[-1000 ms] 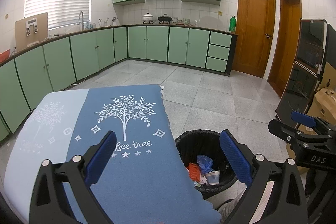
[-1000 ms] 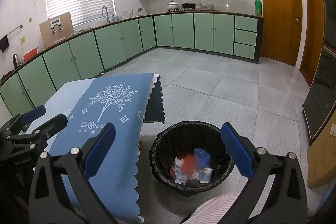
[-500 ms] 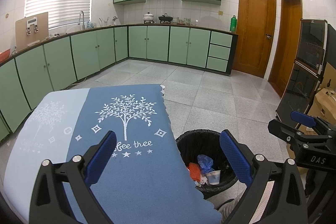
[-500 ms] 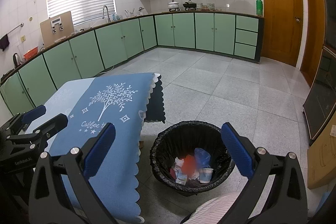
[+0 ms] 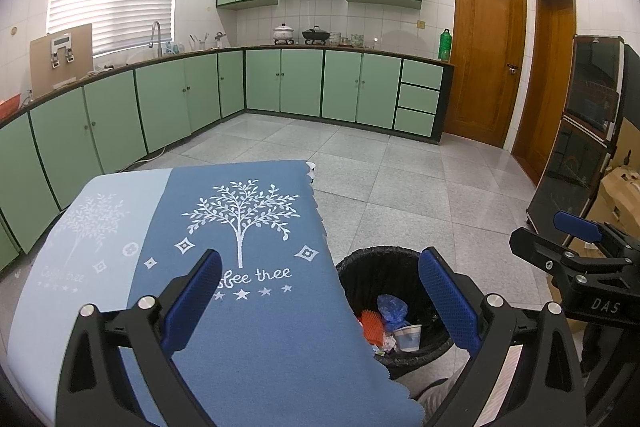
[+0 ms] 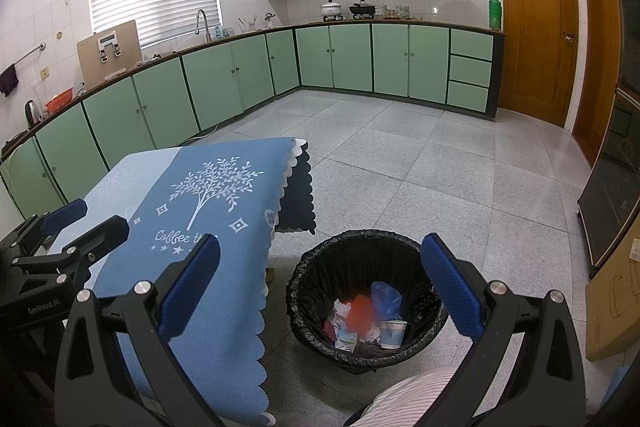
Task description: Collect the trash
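Blue tablecloth [image 5: 256, 307] beside the trash bin [image 6: 366, 297]; both claws gape wide, empty.

Count: 1 bin [image 6: 362, 349], 1 paper cup [image 6: 393, 333] in it, 1 blue bag [image 6: 385, 297], 1 orange scrap [image 6: 362, 313]. 1 tablecloth [image 5: 256, 327]. 2 wooden doors [image 5: 486, 61]. 2 pots [image 5: 285, 31] on the counter [image 5: 348, 47], 1 green bottle [image 5: 445, 45].

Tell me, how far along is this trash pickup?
It looks nearly finished. The bin on the floor already holds a paper cup, a blue bag and wrappers. Nothing is in hand: the left tongs and right tongs are both open. No trash shows on the tablecloth, so little seems left.
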A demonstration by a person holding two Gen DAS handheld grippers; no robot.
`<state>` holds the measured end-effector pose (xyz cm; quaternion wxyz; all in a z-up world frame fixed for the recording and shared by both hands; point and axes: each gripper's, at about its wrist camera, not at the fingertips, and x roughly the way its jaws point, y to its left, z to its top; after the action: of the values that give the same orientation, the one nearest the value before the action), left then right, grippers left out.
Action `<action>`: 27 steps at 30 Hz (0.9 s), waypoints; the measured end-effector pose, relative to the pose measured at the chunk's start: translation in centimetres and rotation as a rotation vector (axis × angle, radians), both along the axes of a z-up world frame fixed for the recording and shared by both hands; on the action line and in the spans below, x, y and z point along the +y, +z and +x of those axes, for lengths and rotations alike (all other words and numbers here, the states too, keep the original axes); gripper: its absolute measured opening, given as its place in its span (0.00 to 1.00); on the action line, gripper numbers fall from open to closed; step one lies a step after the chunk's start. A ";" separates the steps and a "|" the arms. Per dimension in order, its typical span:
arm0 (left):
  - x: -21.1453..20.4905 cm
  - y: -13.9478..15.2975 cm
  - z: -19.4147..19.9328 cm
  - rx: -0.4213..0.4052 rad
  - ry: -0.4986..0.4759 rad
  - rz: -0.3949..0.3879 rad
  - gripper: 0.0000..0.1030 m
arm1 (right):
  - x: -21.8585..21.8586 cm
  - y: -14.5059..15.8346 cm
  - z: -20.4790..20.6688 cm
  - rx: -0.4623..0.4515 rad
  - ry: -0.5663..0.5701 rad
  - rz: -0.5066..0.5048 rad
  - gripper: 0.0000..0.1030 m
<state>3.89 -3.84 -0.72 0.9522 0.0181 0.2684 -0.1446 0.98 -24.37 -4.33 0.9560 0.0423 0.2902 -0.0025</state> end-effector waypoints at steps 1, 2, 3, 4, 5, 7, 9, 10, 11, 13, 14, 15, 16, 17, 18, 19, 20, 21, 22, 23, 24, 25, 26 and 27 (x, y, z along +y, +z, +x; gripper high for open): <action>0.0 0.0 0.0 0.000 0.001 0.000 0.94 | 0.0 0.0 0.0 0.000 0.000 0.000 0.95; 0.0 0.0 0.0 -0.001 0.001 0.000 0.94 | 0.0 0.0 0.0 0.000 0.000 0.000 0.95; 0.0 0.0 0.0 -0.001 0.001 0.001 0.94 | 0.0 0.0 0.0 0.000 0.000 0.000 0.95; 0.0 0.0 0.0 0.000 0.001 0.000 0.94 | 0.0 0.0 0.0 0.001 0.000 0.000 0.95; 0.0 0.0 0.0 0.000 0.001 0.000 0.94 | 0.0 0.0 0.0 0.000 0.000 0.000 0.95; 0.0 0.0 0.0 0.001 0.001 0.000 0.94 | 0.0 0.0 0.0 0.001 0.001 0.000 0.95; 0.0 0.0 0.0 0.000 0.001 0.001 0.94 | 0.0 0.0 0.0 0.001 0.000 0.000 0.95; 0.0 0.0 0.0 -0.001 0.001 0.000 0.94 | 0.0 0.0 0.0 0.001 0.000 0.001 0.95; 0.0 0.0 0.0 0.000 0.001 0.000 0.94 | 0.0 0.0 0.0 0.000 0.000 0.000 0.95; 0.0 0.0 0.0 0.002 0.000 0.001 0.94 | 0.0 0.0 0.0 0.000 0.000 -0.001 0.95; 0.0 0.0 0.0 0.002 0.000 0.001 0.94 | 0.0 0.0 0.0 0.000 0.000 0.000 0.95; 0.0 0.0 0.0 0.002 0.000 0.001 0.94 | 0.0 0.0 0.0 0.001 0.000 0.000 0.95; 0.1 -0.1 0.0 0.002 0.001 0.001 0.94 | 0.1 0.0 0.0 0.001 -0.001 0.000 0.95; 0.1 0.0 0.0 0.002 0.001 0.000 0.94 | 0.0 0.0 0.0 0.001 0.000 0.000 0.95; 0.1 0.0 0.1 0.002 0.001 0.000 0.94 | 0.0 0.0 0.0 0.002 0.000 -0.001 0.95; 0.1 -0.1 0.1 0.003 0.002 0.000 0.94 | 0.0 0.0 0.0 0.001 0.000 -0.001 0.95; 0.1 -0.1 0.1 0.004 0.002 0.001 0.94 | 0.1 0.0 0.0 0.001 0.000 -0.004 0.95; 0.1 -0.1 0.1 0.005 0.003 0.000 0.94 | 0.1 0.0 0.0 0.001 0.000 -0.006 0.95; 0.2 -0.1 0.1 0.006 0.003 -0.001 0.94 | 0.2 -0.1 0.1 0.001 0.001 -0.007 0.95; 0.2 -0.1 0.1 0.007 0.004 -0.002 0.94 | 0.3 -0.1 0.1 0.002 0.001 -0.006 0.95; 0.2 -0.2 0.1 0.008 0.005 -0.002 0.94 | 0.3 -0.1 0.1 0.001 0.001 -0.004 0.95; 0.3 -0.2 0.2 0.008 0.005 -0.003 0.94 | 0.3 -0.1 0.1 0.001 0.001 -0.004 0.95; 0.3 -0.2 0.1 0.008 0.005 -0.003 0.94 | 0.3 -0.1 0.1 0.001 0.000 -0.006 0.95; 0.4 -0.2 0.1 0.007 0.006 -0.003 0.94 | 0.2 -0.1 0.1 0.001 0.001 -0.006 0.95</action>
<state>4.04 -3.48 -0.92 0.9516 0.0154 0.2717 -0.1425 1.06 -24.12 -4.45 0.9559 0.0393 0.2909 -0.0031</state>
